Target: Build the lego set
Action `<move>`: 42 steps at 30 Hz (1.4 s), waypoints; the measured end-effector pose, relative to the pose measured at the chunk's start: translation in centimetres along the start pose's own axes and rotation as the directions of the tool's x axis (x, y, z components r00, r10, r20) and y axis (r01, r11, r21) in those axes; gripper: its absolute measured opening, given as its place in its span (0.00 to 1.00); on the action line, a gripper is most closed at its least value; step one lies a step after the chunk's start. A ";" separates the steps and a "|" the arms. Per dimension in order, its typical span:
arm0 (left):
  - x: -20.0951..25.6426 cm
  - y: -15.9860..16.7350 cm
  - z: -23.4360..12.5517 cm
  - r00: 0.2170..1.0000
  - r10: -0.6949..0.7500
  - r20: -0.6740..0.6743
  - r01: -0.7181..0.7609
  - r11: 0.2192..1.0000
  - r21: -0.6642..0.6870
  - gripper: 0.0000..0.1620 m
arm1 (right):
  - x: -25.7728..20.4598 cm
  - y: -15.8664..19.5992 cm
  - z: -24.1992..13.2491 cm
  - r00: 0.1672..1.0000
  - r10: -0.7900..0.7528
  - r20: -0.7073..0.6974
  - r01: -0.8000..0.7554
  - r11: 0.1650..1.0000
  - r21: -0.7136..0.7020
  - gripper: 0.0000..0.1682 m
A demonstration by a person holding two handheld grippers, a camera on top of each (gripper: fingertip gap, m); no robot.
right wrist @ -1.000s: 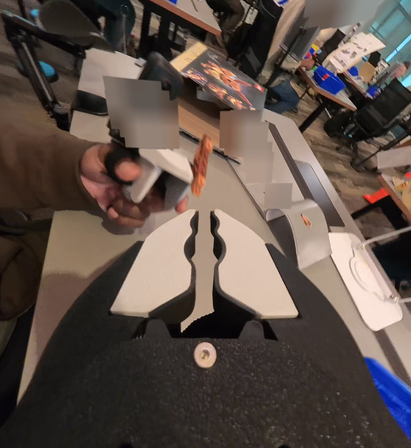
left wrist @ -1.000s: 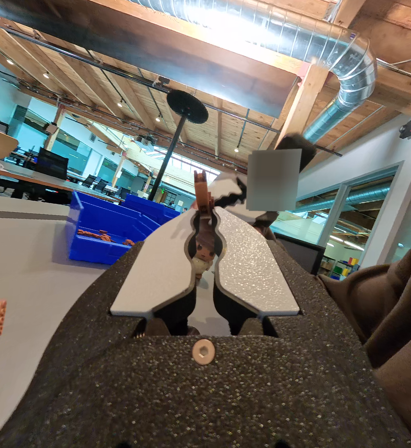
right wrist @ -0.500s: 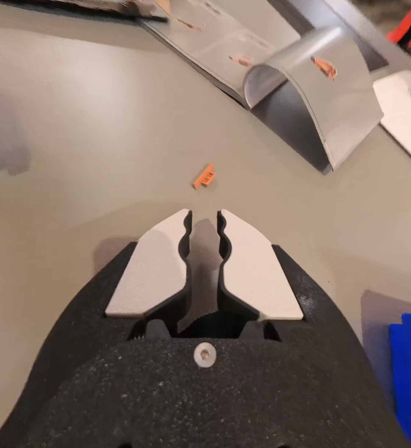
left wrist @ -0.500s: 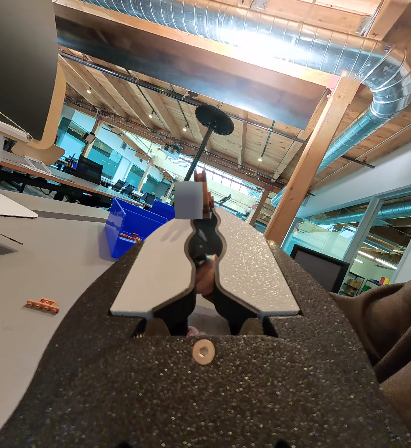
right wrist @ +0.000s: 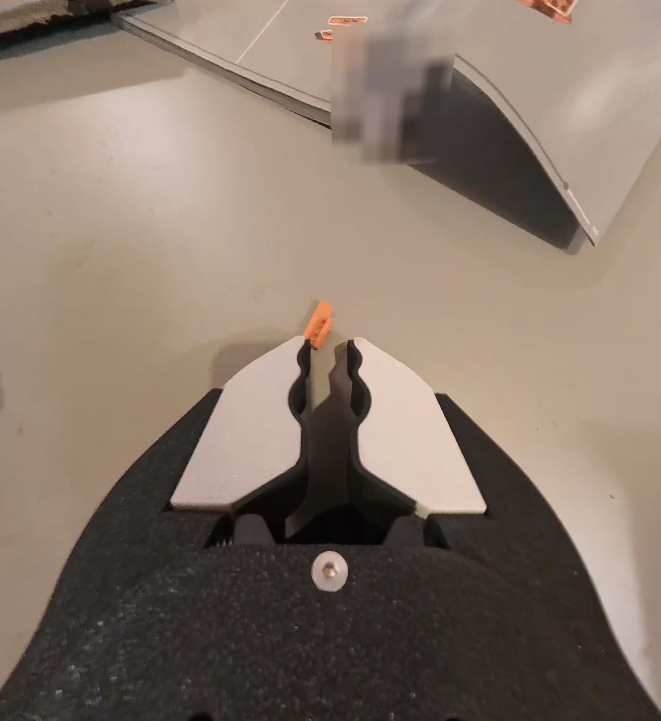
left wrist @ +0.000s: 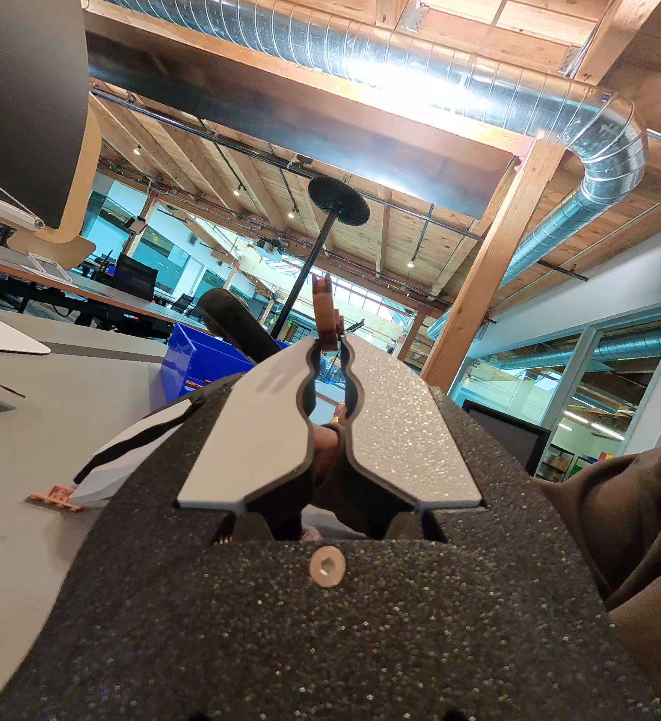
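My left gripper [left wrist: 328, 340] is shut on a brown lego assembly [left wrist: 324, 308] that sticks up past the fingertips, held above the grey table [left wrist: 48, 409]. My right gripper [right wrist: 328, 343] is open, low over the table, with a small orange lego piece [right wrist: 320, 324] lying just beyond its left fingertip. In the left wrist view the right gripper [left wrist: 87, 487] also shows at lower left, its fingertips at the same orange piece [left wrist: 57, 496].
A blue bin [left wrist: 200, 366] holding brown pieces stands behind on the table. An open instruction booklet [right wrist: 535, 97] lies ahead right of the right gripper. A white stand base [left wrist: 1, 335] and a dark screen are at far left. Spacing between my two grippers at the tips: around 20 centimeters.
My right gripper has swung down from near the left gripper to the table and closed in on the small orange piece. The left gripper has turned slightly, still holding the brown assembly.
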State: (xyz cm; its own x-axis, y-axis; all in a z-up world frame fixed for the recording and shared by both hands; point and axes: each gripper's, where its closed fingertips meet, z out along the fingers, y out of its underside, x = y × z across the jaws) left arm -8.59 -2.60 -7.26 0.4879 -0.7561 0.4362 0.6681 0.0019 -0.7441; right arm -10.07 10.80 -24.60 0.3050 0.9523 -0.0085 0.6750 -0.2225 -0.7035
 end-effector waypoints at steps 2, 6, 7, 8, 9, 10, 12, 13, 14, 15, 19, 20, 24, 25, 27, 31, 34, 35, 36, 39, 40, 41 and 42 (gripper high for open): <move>0.0 0.0 0.0 1.000 0.001 0.001 -0.001 1.000 0.001 0.06 | -0.5 -0.1 0.2 0.999 -0.031 -0.012 0.031 0.999 -0.010 0.10; -0.1 -0.1 -0.1 1.000 0.003 0.006 -0.003 1.000 0.004 0.06 | -1.3 -0.2 0.7 0.991 -0.125 -0.054 0.124 0.992 -0.032 0.07; -0.1 -0.1 -0.1 1.000 0.004 0.007 -0.004 1.000 0.005 0.06 | -1.5 -0.2 0.7 0.988 -0.143 -0.063 0.142 0.989 -0.034 0.06; -0.1 -0.1 -0.1 1.000 0.004 0.008 -0.004 1.000 0.007 0.06 | -1.5 -0.2 0.7 0.984 -0.163 -0.075 0.161 0.986 -0.033 0.05; -0.1 -0.2 -0.2 1.000 0.003 0.009 -0.003 1.000 0.007 0.06 | -1.5 -0.3 0.7 0.980 -0.177 -0.089 0.175 0.984 -0.028 0.05; -0.1 -0.2 -0.2 1.000 0.002 0.008 -0.002 1.000 0.008 0.06 | -1.5 -0.4 0.7 0.977 -0.191 -0.098 0.190 0.982 -0.023 0.04; -0.1 -0.2 -0.2 1.000 0.001 0.007 -0.001 1.000 0.009 0.06 | -1.3 -0.4 0.6 0.970 -0.215 -0.110 0.215 0.976 -0.016 0.04; -0.1 -0.2 -0.2 1.000 0.000 0.007 0.000 1.000 0.009 0.06 | -1.4 -0.4 0.5 0.968 -0.228 -0.108 0.229 0.973 -0.007 0.04; -0.1 -0.2 -0.2 1.000 0.000 0.006 0.000 1.000 0.009 0.06 | -1.3 -0.4 0.4 0.966 -0.232 -0.111 0.233 0.972 -0.003 0.04; -0.1 -0.2 -0.2 1.000 0.000 0.006 0.000 1.000 0.009 0.06 | -1.1 -0.3 0.3 0.965 -0.236 -0.115 0.237 0.972 -0.003 0.04; -0.1 -0.2 -0.2 1.000 -0.006 0.003 0.006 1.000 0.010 0.06 | -1.2 -0.7 -0.9 0.956 -0.278 -0.095 0.283 0.958 0.054 0.04; 0.0 -0.2 -0.2 1.000 -0.010 -0.003 0.010 1.000 0.010 0.06 | -1.5 -1.1 -1.7 0.951 -0.297 -0.079 0.304 0.949 0.086 0.04; 0.7 -0.1 -0.1 0.996 -0.059 -0.070 0.061 0.998 0.016 0.06 | -3.9 -4.1 -7.2 0.912 -0.409 0.030 0.388 0.884 0.261 0.04; 1.0 -0.2 -0.1 0.993 -0.072 -0.094 0.074 0.997 0.018 0.06 | -4.7 -5.1 -9.1 0.898 -0.436 0.061 0.399 0.865 0.304 0.04; 1.7 -0.1 0.0 0.986 -0.090 -0.139 0.093 0.995 0.021 0.06 | -6.7 -6.8 -12.8 0.860 -0.494 0.128 0.425 0.831 0.359 0.04; 3.1 0.2 0.4 0.970 -0.105 -0.221 0.111 0.994 0.015 0.06 | -10.5 -8.9 -17.6 0.768 -0.607 0.207 0.522 0.779 0.348 0.04; 4.0 0.9 0.9 0.963 -0.090 -0.255 0.092 0.996 -0.003 0.06 | -12.2 -8.6 -18.4 0.712 -0.658 0.246 0.605 0.752 0.261 0.04; 4.1 1.1 1.0 0.961 -0.089 -0.261 0.090 0.996 -0.008 0.06 | -12.6 -8.5 -18.6 0.699 -0.667 0.258 0.621 0.745 0.246 0.04; 4.3 1.3 1.1 0.960 -0.090 -0.265 0.090 0.996 -0.014 0.06 | -12.9 -8.4 -18.8 0.685 -0.677 0.268 0.633 0.736 0.241 0.04; 4.4 1.4 1.2 0.958 -0.096 -0.271 0.095 0.995 -0.020 0.06 | -13.6 -8.2 -19.2 0.659 -0.700 0.275 0.661 0.714 0.233 0.04; 4.5 1.4 1.2 0.957 -0.096 -0.275 0.095 0.995 -0.018 0.06 | -13.7 -8.0 -19.3 0.654 -0.705 0.276 0.667 0.709 0.230 0.04; 4.5 1.4 1.1 0.956 -0.096 -0.278 0.096 0.995 -0.016 0.06 | -13.8 -7.9 -19.3 0.650 -0.707 0.279 0.671 0.706 0.225 0.04; 4.6 1.3 1.1 0.955 -0.095 -0.281 0.094 0.995 -0.016 0.06 | -13.8 -7.8 -19.2 0.650 -0.708 0.275 0.677 0.704 0.215 0.04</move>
State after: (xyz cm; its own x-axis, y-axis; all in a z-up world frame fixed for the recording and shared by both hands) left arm -4.83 -5.33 -5.70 0.2446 -0.9061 0.3450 0.7019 -0.0800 -0.7077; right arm -6.61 -4.64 -5.33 -0.4646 0.8341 0.2974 0.5374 0.5325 -0.6539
